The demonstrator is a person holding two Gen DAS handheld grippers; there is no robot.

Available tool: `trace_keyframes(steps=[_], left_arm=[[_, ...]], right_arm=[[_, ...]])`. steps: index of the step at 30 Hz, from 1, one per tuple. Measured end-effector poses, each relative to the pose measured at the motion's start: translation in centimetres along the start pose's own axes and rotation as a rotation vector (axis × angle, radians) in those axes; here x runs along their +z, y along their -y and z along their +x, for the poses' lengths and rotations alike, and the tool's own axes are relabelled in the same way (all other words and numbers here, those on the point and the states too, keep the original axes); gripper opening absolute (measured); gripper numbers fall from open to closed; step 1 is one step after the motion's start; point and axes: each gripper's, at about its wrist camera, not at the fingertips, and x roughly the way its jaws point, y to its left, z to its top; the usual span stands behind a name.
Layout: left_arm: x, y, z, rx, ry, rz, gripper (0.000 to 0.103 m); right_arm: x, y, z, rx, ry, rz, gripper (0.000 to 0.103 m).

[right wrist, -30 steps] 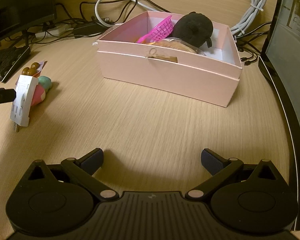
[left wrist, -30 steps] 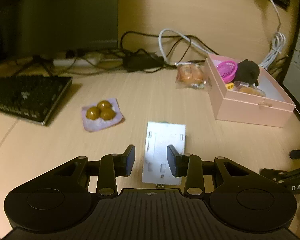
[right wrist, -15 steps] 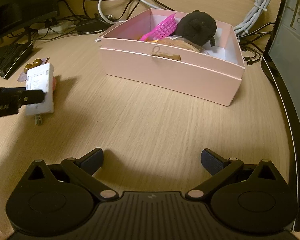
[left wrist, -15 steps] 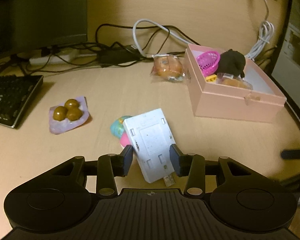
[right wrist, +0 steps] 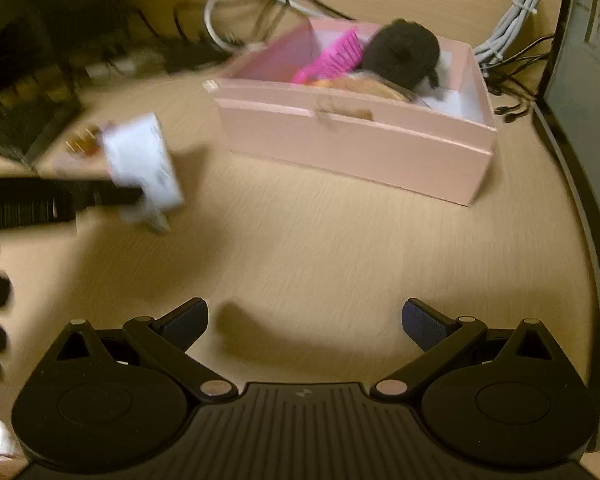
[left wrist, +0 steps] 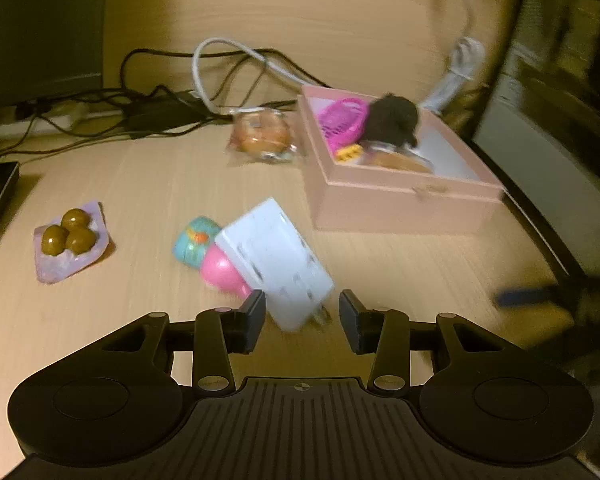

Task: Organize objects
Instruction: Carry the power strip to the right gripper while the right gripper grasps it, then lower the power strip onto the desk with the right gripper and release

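White hub tilts between the left gripper's just-loosened jaws, bare desk before the pink box.

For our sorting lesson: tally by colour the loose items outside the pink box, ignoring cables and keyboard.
White adapter: 1
Pink egg toy: 1
Blue egg toy: 1
Brown wrapped bun: 1
Purple snack packet: 1
Total: 5
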Motion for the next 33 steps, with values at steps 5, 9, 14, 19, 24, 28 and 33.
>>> trace_keyframes(steps=[5, 9, 14, 19, 24, 28, 33], left_arm=[[-1.1, -2.7, -2.0, 0.046, -0.046, -0.013, 0.045], [-1.0, -5.5, -2.9, 0.11, -0.053, -0.067, 0.045], [-0.8, -6.9, -3.8, 0.108, -0.032, -0.084, 0.045], [-0.9, -6.4, -3.3, 0.038, -0.061, -0.016, 0.045], [-1.3, -3.8, -1.9, 0.019, -0.081, 0.152, 0.045], [-1.0, -1.8, 0.1, -0.033, -0.092, 0.23, 0.045], [-1.1, 0.4, 1.8, -0.078, -0.119, 0.301, 0.045]], right_arm=[[1.8, -3.4, -0.7, 0.057, 0.09, -0.119, 0.103], [3.7, -7.1, 1.4, 0.054, 0.113, -0.208, 0.103], [5.7, -9.8, 5.0, 0.087, 0.056, -0.231, 0.074], [6.1, -9.7, 4.4, 0.058, 0.022, -0.197, 0.048], [3.8, -6.0, 1.9, -0.069, 0.014, -0.134, 0.047], [1.7, -2.6, 1.5, -0.194, -0.008, -0.046, 0.047], [0.1, -0.9, 1.0, -0.259, -0.003, 0.008, 0.047]])
